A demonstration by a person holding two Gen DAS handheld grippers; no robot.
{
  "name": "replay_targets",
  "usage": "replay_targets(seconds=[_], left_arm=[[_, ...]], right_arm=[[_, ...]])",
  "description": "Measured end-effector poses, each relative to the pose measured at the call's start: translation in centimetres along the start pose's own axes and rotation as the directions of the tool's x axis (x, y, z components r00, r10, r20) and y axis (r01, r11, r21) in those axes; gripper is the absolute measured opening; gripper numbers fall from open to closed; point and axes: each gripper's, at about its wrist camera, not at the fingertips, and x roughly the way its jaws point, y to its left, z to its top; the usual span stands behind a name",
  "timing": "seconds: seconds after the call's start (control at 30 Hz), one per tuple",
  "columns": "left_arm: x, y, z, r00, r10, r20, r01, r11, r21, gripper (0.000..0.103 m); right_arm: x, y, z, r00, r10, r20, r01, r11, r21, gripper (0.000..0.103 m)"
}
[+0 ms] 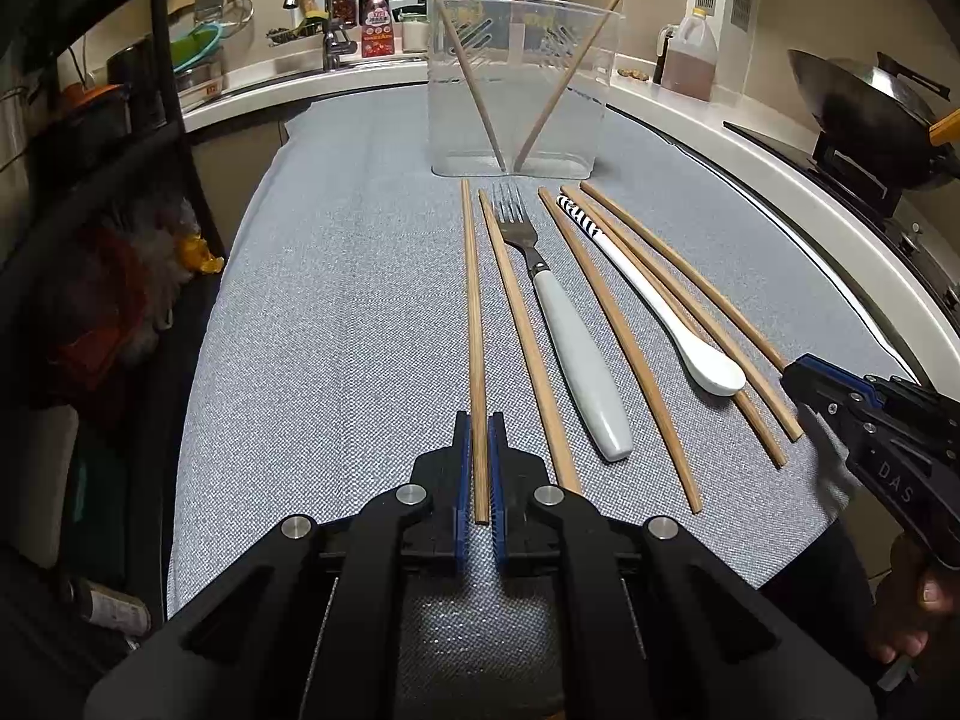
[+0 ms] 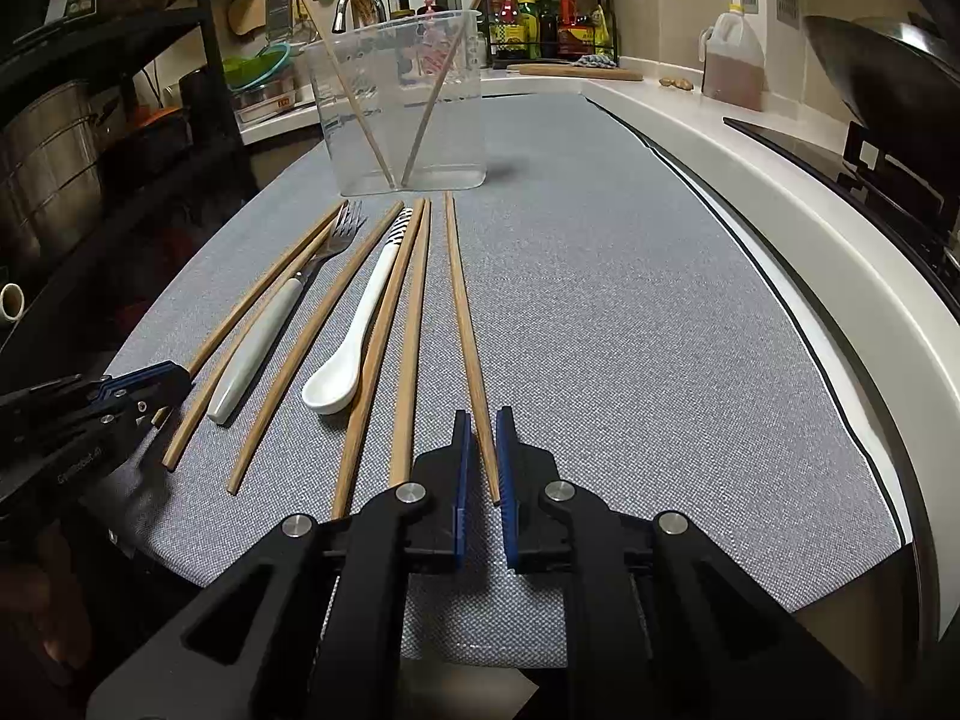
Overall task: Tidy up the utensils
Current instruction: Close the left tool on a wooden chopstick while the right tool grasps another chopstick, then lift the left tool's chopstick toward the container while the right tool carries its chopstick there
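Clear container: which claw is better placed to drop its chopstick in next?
Probably left. Both claws are shut on a chopstick, but the left claw holds the leftmost chopstick with the clear container almost straight ahead; from the right claw it lies off to the left.

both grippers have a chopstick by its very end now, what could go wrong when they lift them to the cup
1. The left gripper and right gripper each pinch only the near end of a chopstick, so the long free end may sag or pivot in the pads.
2. A swinging tip could knock the light clear container, or the two chopsticks already leaning inside.
3. Dragging the right one could disturb its close neighbour.
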Motion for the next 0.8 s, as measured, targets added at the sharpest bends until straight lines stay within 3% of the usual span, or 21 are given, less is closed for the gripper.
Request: replay_targets(seconds=[0.43, 0.8], left_arm=[[-0.2, 0.2, -0.1, 1.0, -0.017, -0.006, 0.017, 1.0, -0.01, 0.005], [-1.8, 0.2, 0.2, 0.998, -0.03, 0.05, 0.031, 0.999, -0.016, 0.005]], right_arm=[[-0.7, 0.1, 0.3, 1.0, 0.006, 0.008, -0.007, 1.0, 0.012, 0.005], [-3.0, 0.1, 1.4, 0.998, 0.0, 0.06, 0.0, 1.0, 0.0, 0.005]])
